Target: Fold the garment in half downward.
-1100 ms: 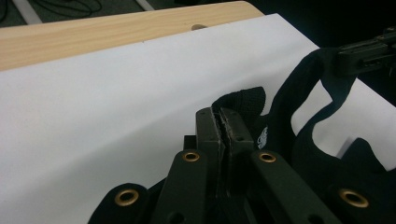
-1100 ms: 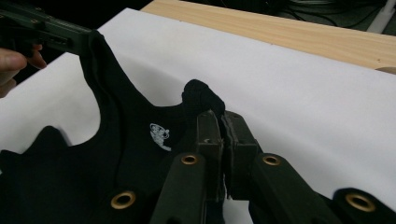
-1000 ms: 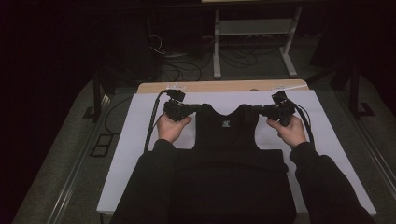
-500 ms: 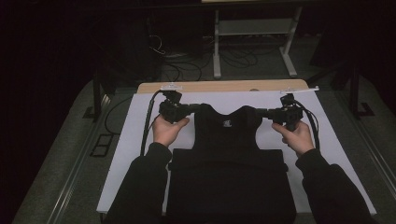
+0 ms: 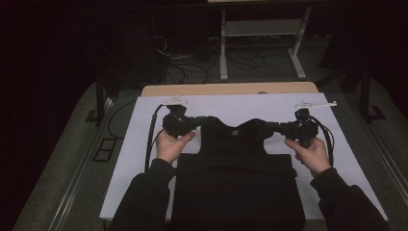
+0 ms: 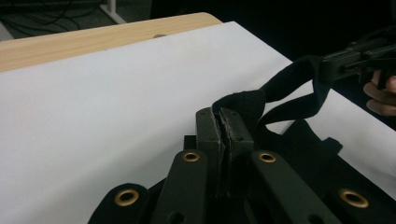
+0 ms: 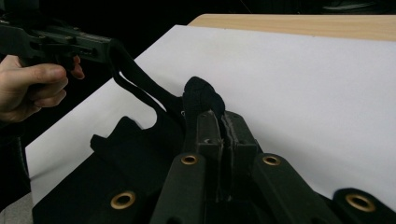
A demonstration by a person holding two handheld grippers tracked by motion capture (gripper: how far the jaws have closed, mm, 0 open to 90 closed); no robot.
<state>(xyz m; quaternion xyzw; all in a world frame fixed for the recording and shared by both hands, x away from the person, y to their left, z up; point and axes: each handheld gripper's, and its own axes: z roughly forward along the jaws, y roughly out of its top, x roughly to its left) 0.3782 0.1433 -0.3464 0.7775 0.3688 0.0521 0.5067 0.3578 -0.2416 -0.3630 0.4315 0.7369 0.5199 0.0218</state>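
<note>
gripping black vest (image 5: 235,168) straps: left claw (image 5: 195,122), right claw (image 5: 281,129)

This looked like a dim lab or test room: a light wooden table (image 5: 226,89) under a white sheet cover (image 5: 250,108), loose black cables (image 5: 192,62) trailing over grey floor (image 5: 72,159), and a white metal stand (image 5: 262,36) behind.

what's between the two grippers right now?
In the high view, the black garment's neckline edge spans from the left gripper to the right gripper, each shut on a shoulder strap, above the white sheet.
</note>
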